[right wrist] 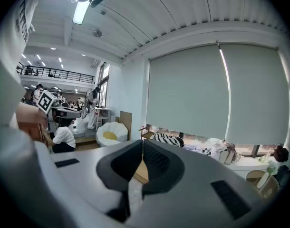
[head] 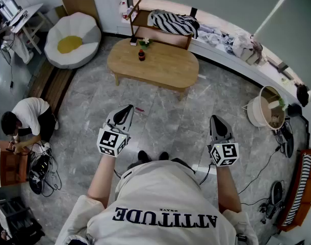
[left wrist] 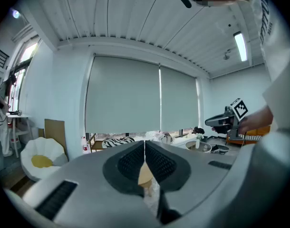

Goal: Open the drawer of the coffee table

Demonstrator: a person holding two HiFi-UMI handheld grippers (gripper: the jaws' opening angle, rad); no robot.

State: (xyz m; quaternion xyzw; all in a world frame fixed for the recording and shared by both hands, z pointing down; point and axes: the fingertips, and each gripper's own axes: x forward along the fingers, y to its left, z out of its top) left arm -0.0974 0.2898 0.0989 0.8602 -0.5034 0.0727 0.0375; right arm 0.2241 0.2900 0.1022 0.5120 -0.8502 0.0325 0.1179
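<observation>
Across the grey stone floor (head: 165, 121) in front of you stands the oval wooden coffee table (head: 160, 68), well apart from both grippers, with a dark bottle (head: 141, 55) upright on its top; its drawer cannot be made out in the head view. You hold the left gripper (head: 126, 110) and the right gripper (head: 215, 119) side by side above the floor, both pointing toward the table, and the fingers of each are pressed together with nothing between them. Behind the table a striped cloth (head: 173, 22) lies on a low wooden shelf (head: 163, 36).
</observation>
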